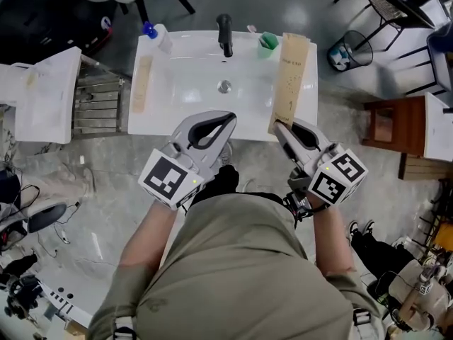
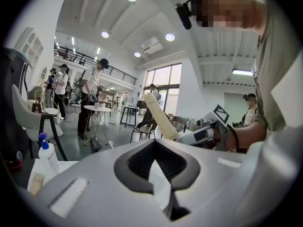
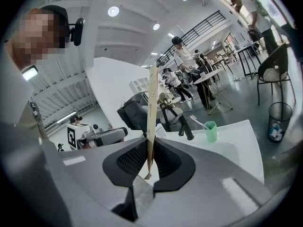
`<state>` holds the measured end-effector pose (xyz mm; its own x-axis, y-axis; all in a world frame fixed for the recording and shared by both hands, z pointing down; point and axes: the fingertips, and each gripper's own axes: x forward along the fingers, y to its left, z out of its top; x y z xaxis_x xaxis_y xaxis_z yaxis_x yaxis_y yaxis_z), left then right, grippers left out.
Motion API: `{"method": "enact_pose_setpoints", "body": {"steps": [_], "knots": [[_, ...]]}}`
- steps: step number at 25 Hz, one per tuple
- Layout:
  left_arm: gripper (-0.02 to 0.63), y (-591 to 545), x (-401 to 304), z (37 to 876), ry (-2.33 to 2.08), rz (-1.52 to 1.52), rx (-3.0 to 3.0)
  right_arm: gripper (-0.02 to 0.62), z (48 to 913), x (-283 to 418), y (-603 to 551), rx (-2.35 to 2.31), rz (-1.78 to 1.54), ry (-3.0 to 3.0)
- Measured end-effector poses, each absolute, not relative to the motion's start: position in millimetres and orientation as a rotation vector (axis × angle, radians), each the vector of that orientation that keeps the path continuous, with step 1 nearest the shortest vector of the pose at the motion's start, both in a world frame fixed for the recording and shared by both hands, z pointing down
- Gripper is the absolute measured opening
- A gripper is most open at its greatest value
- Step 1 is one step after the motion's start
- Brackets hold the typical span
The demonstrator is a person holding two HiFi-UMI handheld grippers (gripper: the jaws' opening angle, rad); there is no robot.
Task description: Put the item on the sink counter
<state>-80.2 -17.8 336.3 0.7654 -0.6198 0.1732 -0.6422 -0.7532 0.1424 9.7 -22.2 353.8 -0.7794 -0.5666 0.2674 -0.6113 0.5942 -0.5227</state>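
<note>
A glossy white rectangular sink (image 1: 184, 83) fills the upper centre. Over its right rim reaches one long, flat tan strip (image 1: 290, 76), its near end pinched between the ribbed dark pads of the right gripper (image 1: 279, 127). The left gripper (image 1: 228, 119), at centre, has its tips together on nothing. One shorter strip (image 1: 142, 83) lies on the left rim, and one black faucet (image 1: 225, 34), one blue-capped bottle (image 1: 157, 36) and one green cup (image 1: 267, 42) line the top edge.

The left gripper (image 2: 154, 142) fills six o'clock, its jaw tips together with nothing between them. Toward four o'clock, the right gripper (image 2: 182, 137) pinches a tan strip (image 2: 158, 113) that slants toward eleven. A blue-capped bottle (image 2: 48, 156) stands at eight o'clock.
</note>
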Motion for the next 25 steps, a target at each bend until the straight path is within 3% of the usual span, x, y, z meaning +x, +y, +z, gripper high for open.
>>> {"method": "enact_pose_setpoints", "body": {"steps": [16, 25], "knots": [[0.005, -73.5, -132.8, 347.7, -0.952, 0.179, 2.753, 0.051, 360.4, -44.8, -88.3, 1.047, 0.904, -2.693], [0.005, -83.3, -136.1, 360.6, -0.913, 0.211, 2.767, 0.051, 376.3, -19.6, -118.1, 1.133, 0.802, -2.607]]}}
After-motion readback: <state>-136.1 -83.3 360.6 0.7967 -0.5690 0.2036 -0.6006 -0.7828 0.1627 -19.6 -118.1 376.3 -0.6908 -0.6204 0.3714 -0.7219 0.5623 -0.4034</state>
